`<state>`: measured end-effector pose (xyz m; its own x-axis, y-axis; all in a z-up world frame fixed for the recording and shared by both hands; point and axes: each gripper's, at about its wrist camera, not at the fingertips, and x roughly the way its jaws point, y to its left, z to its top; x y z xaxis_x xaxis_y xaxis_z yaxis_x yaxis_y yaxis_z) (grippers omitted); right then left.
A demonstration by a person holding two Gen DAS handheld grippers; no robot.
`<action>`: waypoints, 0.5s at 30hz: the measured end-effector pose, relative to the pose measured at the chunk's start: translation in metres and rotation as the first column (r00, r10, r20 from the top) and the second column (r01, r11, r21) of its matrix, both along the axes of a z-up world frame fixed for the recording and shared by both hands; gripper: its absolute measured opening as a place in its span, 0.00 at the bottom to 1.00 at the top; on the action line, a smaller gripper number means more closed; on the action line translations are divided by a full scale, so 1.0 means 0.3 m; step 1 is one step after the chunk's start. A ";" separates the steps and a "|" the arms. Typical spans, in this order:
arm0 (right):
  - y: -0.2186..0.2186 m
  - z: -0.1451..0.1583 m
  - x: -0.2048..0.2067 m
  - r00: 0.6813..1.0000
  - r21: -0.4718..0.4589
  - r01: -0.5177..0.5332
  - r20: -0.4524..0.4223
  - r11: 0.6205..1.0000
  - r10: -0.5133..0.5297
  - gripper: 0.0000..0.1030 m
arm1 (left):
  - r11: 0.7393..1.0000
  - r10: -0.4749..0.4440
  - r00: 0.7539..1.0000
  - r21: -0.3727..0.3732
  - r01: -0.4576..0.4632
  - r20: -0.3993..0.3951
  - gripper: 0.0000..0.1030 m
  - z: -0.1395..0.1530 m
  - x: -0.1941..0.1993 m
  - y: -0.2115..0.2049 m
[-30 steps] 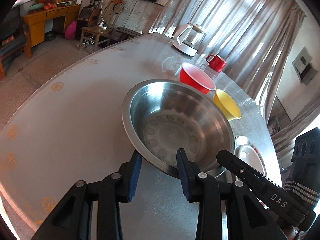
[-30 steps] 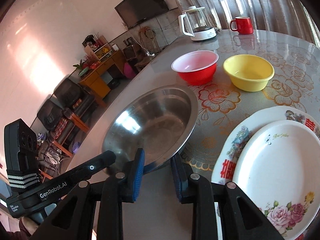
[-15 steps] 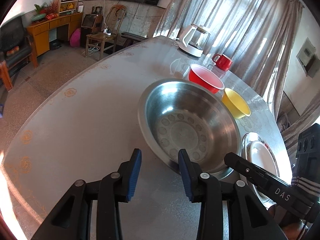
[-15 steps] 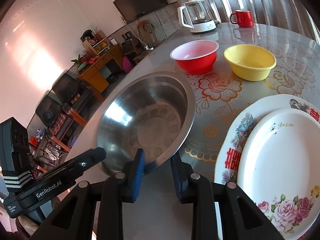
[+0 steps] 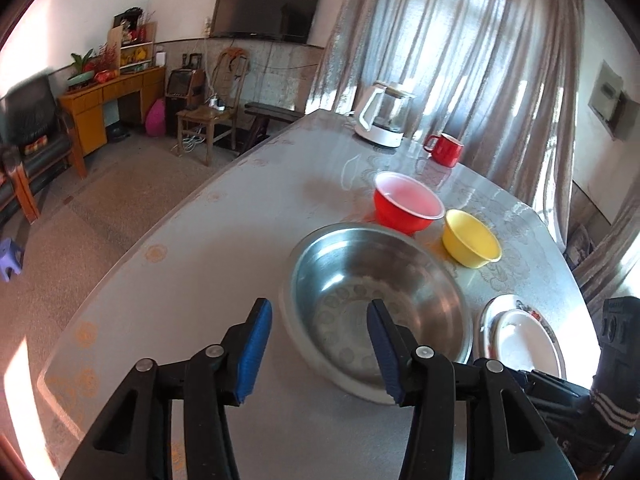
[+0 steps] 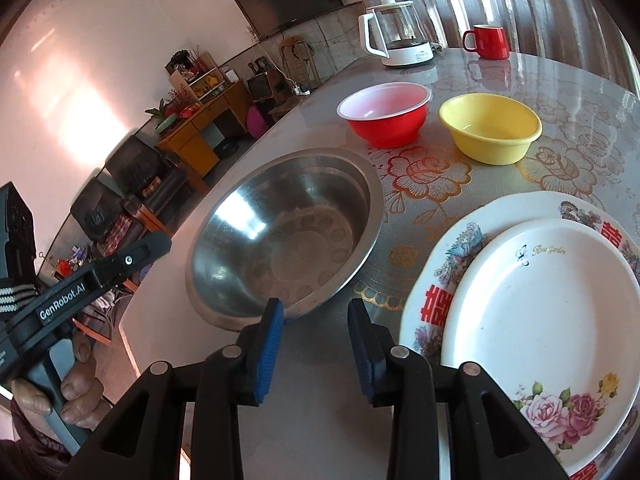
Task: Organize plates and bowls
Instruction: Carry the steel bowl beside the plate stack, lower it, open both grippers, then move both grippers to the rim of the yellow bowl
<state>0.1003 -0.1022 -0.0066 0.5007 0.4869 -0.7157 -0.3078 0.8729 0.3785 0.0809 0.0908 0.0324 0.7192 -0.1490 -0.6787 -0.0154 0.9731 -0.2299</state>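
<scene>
A large steel bowl (image 5: 376,304) (image 6: 280,240) rests on the table, left of a small white plate (image 6: 540,320) stacked on a bigger flowered plate (image 6: 436,276). Behind them stand a red bowl (image 6: 384,120) and a yellow bowl (image 6: 490,128). My left gripper (image 5: 318,344) hovers above the steel bowl's near rim with its jaws opening; the pads touch nothing. My right gripper (image 6: 316,336) sits just short of the same rim, jaws also opening, with only bare table between the pads. A hand (image 6: 72,380) holds the left gripper's handle.
A glass kettle (image 5: 384,120) and a red mug (image 5: 444,150) stand at the far end of the table. The table's curved edge (image 5: 160,240) runs along the left, with floor, chairs and a wooden desk (image 5: 108,96) beyond.
Both grippers have widened and let go of the steel bowl's rim. The left one has risen and pulled back. The bowl now lies flat on the table.
</scene>
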 end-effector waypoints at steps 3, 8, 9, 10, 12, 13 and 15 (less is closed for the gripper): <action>-0.029 0.013 -0.015 1.000 -0.005 -0.012 0.011 1.000 0.012 0.32 | 0.999 -0.040 0.999 0.007 0.040 0.002 0.49 0.014 0.023 -0.047; -0.110 0.029 -0.024 1.000 0.032 -0.010 0.028 0.999 0.009 0.32 | 0.994 -0.109 0.994 0.008 0.109 -0.003 0.49 0.036 0.078 -0.139; -0.128 0.034 -0.022 0.999 0.040 -0.005 0.036 0.999 0.004 0.32 | 0.992 -0.124 0.992 0.006 0.124 -0.005 0.49 0.040 0.091 -0.158; -0.148 0.040 -0.020 0.999 0.048 0.003 0.042 0.999 -0.005 0.32 | 0.990 -0.140 0.990 0.004 0.140 -0.010 0.49 0.044 0.106 -0.178; -0.192 0.054 -0.010 0.998 0.072 0.023 0.055 0.997 -0.027 0.32 | 0.987 -0.163 0.986 -0.004 0.163 -0.026 0.49 0.050 0.138 -0.219; -0.213 0.062 -0.001 0.997 0.079 0.038 0.063 0.996 -0.043 0.32 | 0.984 -0.178 0.984 -0.012 0.177 -0.032 0.49 0.052 0.156 -0.240; -0.261 0.075 0.025 0.994 0.082 0.080 0.070 0.993 -0.085 0.32 | 0.980 -0.200 0.979 -0.019 0.199 -0.039 0.49 0.054 0.186 -0.283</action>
